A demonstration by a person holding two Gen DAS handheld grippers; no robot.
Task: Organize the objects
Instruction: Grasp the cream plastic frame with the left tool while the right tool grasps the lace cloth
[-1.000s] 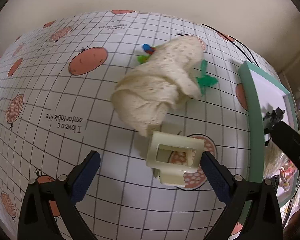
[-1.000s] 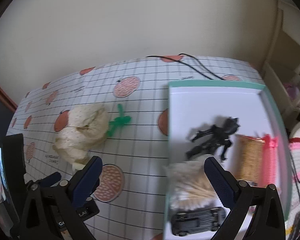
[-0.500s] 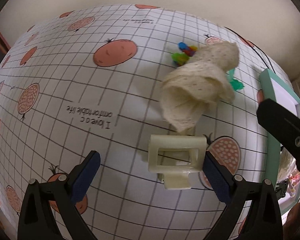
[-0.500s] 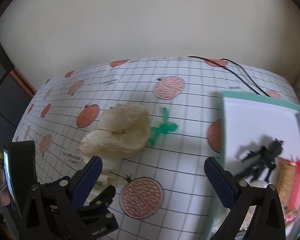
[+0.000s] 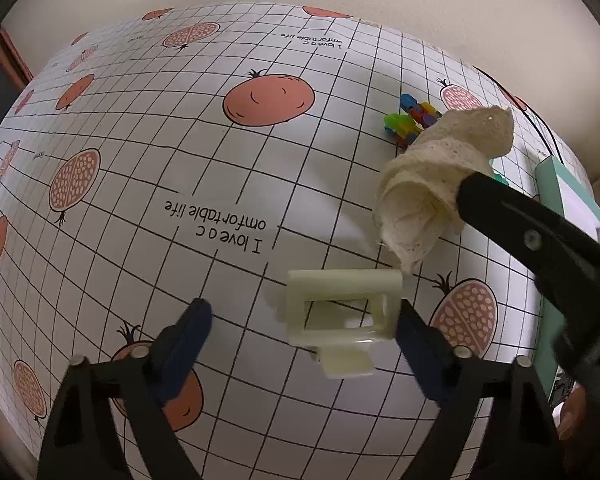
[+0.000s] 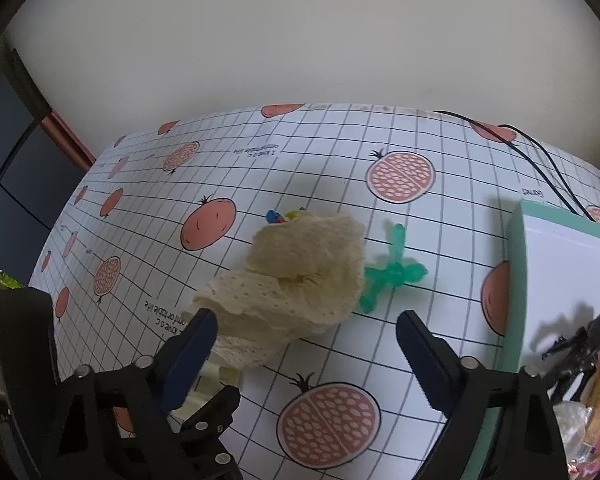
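Note:
A cream plastic hair clip [image 5: 342, 314] lies on the patterned tablecloth [image 5: 180, 160], between the fingers of my open left gripper [image 5: 302, 334] and close to the right one. Beyond it sits a crumpled cream cloth [image 5: 436, 192], with colourful small toy pieces [image 5: 410, 118] behind it. In the right wrist view my right gripper [image 6: 304, 344] stands open just in front of the same cloth [image 6: 296, 280]. A green toy figure [image 6: 392, 270] lies to the cloth's right. The colourful pieces [image 6: 280, 216] peek out behind the cloth.
A teal-rimmed white tray [image 6: 518, 280] at the right holds a black toy figure [image 6: 580, 340] and other items. A black cable [image 6: 540, 160] runs along the table's far right. A wall stands behind the table. The right gripper's body [image 5: 540, 248] crosses the left wrist view.
The left gripper has moved closer, so the clip now sits between its fingers. The right gripper swung left from the tray toward the cloth.

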